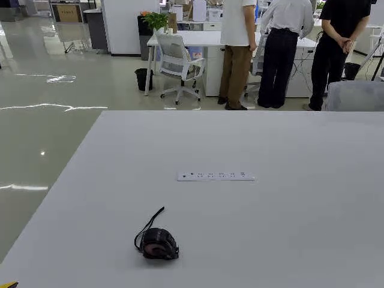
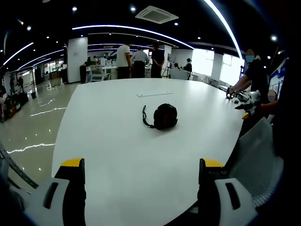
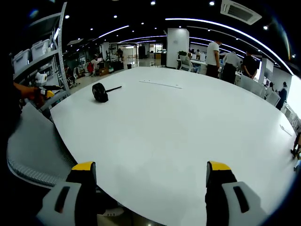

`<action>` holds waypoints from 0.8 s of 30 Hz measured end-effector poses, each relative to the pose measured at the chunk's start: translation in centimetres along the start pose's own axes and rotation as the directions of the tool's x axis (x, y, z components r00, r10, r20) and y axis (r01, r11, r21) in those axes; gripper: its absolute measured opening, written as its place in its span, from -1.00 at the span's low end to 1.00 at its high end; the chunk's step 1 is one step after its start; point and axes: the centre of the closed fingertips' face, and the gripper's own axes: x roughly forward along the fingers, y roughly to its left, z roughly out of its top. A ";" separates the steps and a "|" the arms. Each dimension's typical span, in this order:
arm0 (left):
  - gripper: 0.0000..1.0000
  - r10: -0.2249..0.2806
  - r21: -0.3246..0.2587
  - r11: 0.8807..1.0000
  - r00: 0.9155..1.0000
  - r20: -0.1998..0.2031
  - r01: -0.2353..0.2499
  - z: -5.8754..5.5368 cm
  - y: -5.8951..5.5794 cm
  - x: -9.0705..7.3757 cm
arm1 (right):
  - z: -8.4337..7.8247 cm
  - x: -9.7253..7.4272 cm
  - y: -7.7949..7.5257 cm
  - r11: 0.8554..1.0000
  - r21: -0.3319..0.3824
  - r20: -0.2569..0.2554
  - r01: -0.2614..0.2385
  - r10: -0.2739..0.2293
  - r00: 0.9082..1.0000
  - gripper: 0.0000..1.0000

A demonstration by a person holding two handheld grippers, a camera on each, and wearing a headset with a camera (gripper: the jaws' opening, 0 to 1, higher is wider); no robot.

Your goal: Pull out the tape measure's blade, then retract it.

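Observation:
A black tape measure (image 1: 158, 243) with a reddish side and a black wrist strap lies on the white table (image 1: 288, 228), near its front left. Its blade is fully inside the case. In the left gripper view the tape measure (image 2: 164, 116) lies well ahead of my left gripper (image 2: 142, 165), which is open and holds nothing. From the right gripper view the tape measure (image 3: 99, 92) is far off to the upper left. My right gripper (image 3: 151, 167) is open too, over the table's near edge.
A white power strip (image 1: 216, 176) lies flat mid-table, beyond the tape measure. A grey chair (image 2: 256, 155) stands by the table edge close to the grippers. Three people (image 1: 282, 54) stand at desks past the far edge, near a white office chair (image 1: 177, 63).

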 end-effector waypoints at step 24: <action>0.97 -0.057 0.078 0.995 0.997 -0.044 0.060 1.4 -1.7 2.4 | 1.0 1.4 0.5 0.998 -0.042 0.005 -0.047 0.047 0.999 0.95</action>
